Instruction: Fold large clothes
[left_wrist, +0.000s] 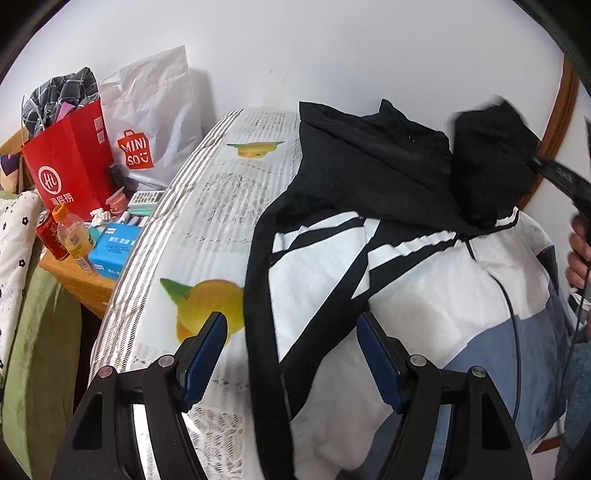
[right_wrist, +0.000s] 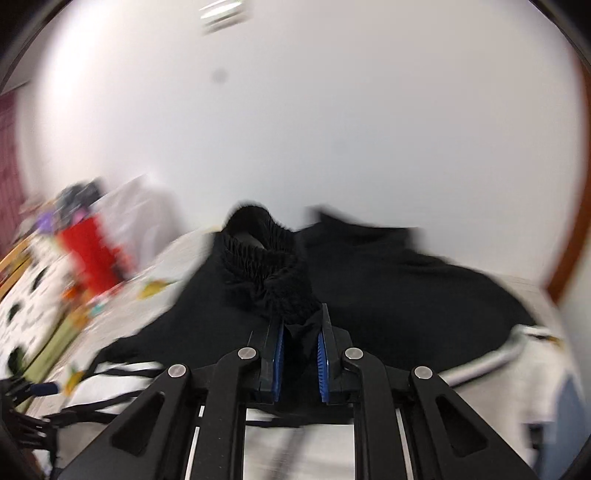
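White wall backs a bed covered in a lemon-printed sheet. Nearest in the left wrist view, the left gripper tilts down over the bedding, its blue-padded jaws standing wide apart with nothing between them, just above a black, white and blue garment spread across the bed. Farther along, the garment's black sleeve is bunched and lifted off the bed; the right gripper, angled downward, has its jaws pinched on that cloth. A hand holds this gripper at the right edge. Beyond, shopping bags crowd a bedside table.
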